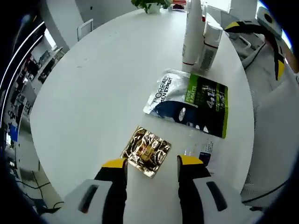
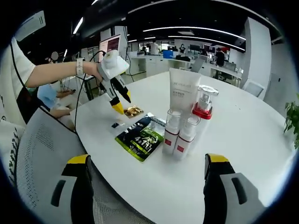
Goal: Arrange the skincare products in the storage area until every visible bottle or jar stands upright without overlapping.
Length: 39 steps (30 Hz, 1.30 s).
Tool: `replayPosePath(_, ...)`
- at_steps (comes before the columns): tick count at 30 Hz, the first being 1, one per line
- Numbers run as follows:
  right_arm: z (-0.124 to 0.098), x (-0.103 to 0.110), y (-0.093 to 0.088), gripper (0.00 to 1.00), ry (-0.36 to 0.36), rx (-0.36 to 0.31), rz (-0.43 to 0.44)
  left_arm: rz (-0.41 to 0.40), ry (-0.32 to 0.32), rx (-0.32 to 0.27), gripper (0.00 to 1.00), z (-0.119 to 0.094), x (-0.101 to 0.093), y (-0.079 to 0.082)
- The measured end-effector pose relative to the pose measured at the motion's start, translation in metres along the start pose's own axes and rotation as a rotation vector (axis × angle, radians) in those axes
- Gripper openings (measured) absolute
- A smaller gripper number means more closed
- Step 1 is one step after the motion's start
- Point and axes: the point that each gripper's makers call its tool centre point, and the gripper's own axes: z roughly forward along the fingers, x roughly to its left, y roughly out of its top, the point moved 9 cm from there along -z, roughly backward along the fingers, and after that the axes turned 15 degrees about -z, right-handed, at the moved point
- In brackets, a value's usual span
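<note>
Your left tool (image 1: 152,162) wide open over the gold sachet (image 1: 146,150) near the worktop (image 1: 93,88) edge, your right tool (image 2: 147,163) wide, empty, bottles (image 2: 180,135) upright mid-worktop beside the flat dark sachet (image 2: 140,136).

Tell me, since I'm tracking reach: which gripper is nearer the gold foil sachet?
Left. The left gripper hangs open just over the gold foil sachet; the right gripper is open, back beyond the table edge.

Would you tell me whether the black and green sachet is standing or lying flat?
Lying flat: the black and green sachet rests face up on the white table.
</note>
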Motion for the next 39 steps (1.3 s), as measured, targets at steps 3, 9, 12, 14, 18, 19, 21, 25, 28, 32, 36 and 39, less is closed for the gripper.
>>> replayPosePath(3,-0.002,-0.001,-0.001,1.00,-0.006,0.003,0.006,0.037,-0.043,-0.010,0.44,0.004,0.005,0.005)
replayPosePath(9,-0.005,-0.003,-0.006,1.00,-0.020,0.014,0.025,0.160,-0.056,0.054,0.53,0.011,0.001,0.011)
replayPosePath(12,-0.005,-0.003,-0.008,1.00,-0.021,0.021,0.031,0.186,-0.072,0.093,0.54,0.015,0.006,0.010)
replayPosePath(14,-0.004,-0.004,-0.009,1.00,-0.020,0.030,0.033,0.193,-0.087,0.092,0.53,0.017,0.008,0.010)
replayPosePath(18,-0.003,-0.005,-0.009,1.00,-0.016,0.031,0.038,0.178,-0.118,0.099,0.51,0.020,0.009,0.009)
replayPosePath(19,-0.003,-0.005,-0.009,1.00,-0.016,0.030,0.039,0.178,-0.121,0.102,0.51,0.021,0.009,0.009)
replayPosePath(21,-0.002,-0.006,-0.009,1.00,-0.016,0.031,0.039,0.183,-0.120,0.110,0.49,0.023,0.009,0.008)
replayPosePath(25,-0.001,-0.008,-0.009,1.00,-0.014,0.033,0.040,0.187,-0.148,0.109,0.45,0.022,0.005,0.007)
replayPosePath(28,0.000,-0.007,-0.010,1.00,-0.011,0.036,0.043,0.179,-0.155,0.106,0.44,0.021,0.002,0.007)
replayPosePath(32,0.002,-0.006,-0.010,1.00,-0.003,0.033,0.042,0.155,-0.155,0.108,0.41,0.021,0.005,0.006)
replayPosePath(36,0.003,-0.005,-0.009,1.00,-0.001,0.031,0.042,0.162,-0.151,0.121,0.36,0.023,0.008,0.007)
replayPosePath(39,0.003,-0.006,-0.009,1.00,-0.002,0.027,0.040,0.136,-0.138,0.125,0.35,0.022,0.005,0.008)
